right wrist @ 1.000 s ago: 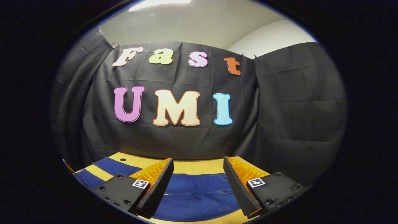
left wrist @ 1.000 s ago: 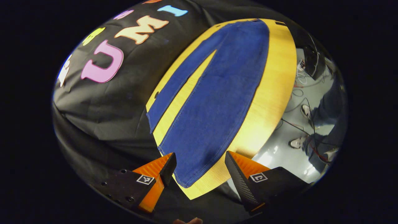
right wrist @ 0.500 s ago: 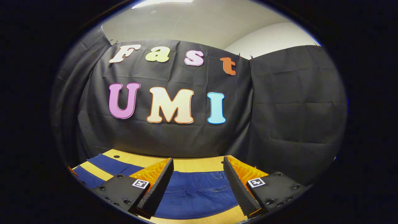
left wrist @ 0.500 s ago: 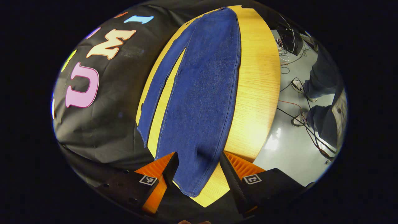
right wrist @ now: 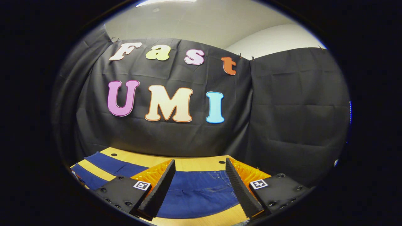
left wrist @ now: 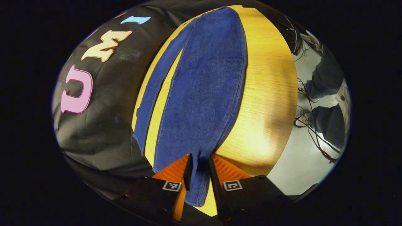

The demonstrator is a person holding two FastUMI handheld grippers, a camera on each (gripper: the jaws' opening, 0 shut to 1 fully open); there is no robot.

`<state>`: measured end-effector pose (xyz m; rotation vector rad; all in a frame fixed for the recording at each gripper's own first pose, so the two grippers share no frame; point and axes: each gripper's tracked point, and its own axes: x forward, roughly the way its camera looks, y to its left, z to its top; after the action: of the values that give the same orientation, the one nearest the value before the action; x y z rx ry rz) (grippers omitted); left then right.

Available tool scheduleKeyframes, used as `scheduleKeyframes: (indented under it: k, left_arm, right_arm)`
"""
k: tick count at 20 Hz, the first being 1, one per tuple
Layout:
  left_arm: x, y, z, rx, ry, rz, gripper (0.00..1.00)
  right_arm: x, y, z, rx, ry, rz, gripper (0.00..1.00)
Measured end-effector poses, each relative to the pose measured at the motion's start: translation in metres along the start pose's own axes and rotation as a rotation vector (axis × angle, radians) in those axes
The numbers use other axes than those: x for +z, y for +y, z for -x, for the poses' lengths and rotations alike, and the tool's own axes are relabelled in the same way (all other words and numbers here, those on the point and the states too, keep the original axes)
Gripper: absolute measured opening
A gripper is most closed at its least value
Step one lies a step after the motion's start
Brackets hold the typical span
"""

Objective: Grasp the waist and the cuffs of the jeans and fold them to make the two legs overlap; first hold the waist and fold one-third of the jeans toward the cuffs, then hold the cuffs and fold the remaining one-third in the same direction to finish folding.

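Note:
Blue jeans (left wrist: 204,88) lie flat along a wooden table (left wrist: 267,94), waist at the far end, legs running toward me with a strip of table between them. My left gripper (left wrist: 199,157) is shut on the cuff (left wrist: 196,191) of the nearer leg, and the denim puckers between its fingers. The other leg (left wrist: 150,103) lies free on the left. In the right gripper view the waist of the jeans (right wrist: 201,194) lies below my right gripper (right wrist: 199,161), which hangs open above it, apart from the cloth. The two legs (right wrist: 106,163) stretch off to the left there.
A person's legs and shoes (left wrist: 323,81) stand on the grey floor to the right of the table, among loose cables (left wrist: 307,125). Black cloth walls close off the table's far side. Bare wood (right wrist: 141,158) runs along the table's back edge.
My left gripper has come down onto the near cuff and its fingers have shut on the denim. My right gripper has shifted slightly over the waist and remains open.

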<state>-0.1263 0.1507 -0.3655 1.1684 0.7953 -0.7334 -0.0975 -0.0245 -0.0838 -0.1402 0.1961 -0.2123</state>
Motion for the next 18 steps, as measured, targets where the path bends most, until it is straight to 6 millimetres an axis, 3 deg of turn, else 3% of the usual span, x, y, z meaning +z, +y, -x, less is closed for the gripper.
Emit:
scheduleKeyframes:
  k: [3, 5, 6, 9, 11, 18]
  left_arm:
    - [0.001, -0.002, -0.001, -0.020, 0.016, 0.050, 0.15]
    - [0.000, -0.003, -0.004, -0.017, 0.033, 0.084, 0.11]
    - [0.000, -0.004, -0.003, -0.014, 0.037, 0.090, 0.04]
    - [0.004, -0.007, -0.007, -0.006, 0.054, 0.093, 0.00]
    - [0.002, -0.007, -0.007, -0.009, 0.077, 0.110, 0.00]
    - [0.000, -0.008, -0.010, 0.000, 0.152, 0.138, 0.00]
  right_arm:
    - [-0.008, 0.001, 0.001, 0.038, 0.014, 0.036, 0.99]
    - [-0.013, 0.005, 0.002, 0.098, 0.009, 0.093, 1.00]
    - [-0.018, -0.001, -0.001, 0.117, 0.010, 0.157, 1.00]
    - [-0.037, -0.026, -0.011, 0.162, 0.032, 0.393, 0.99]
    - [-0.058, -0.040, -0.017, 0.203, 0.063, 0.527, 0.99]
    - [-0.174, -0.101, -0.019, 0.394, 0.283, 0.919, 0.99]
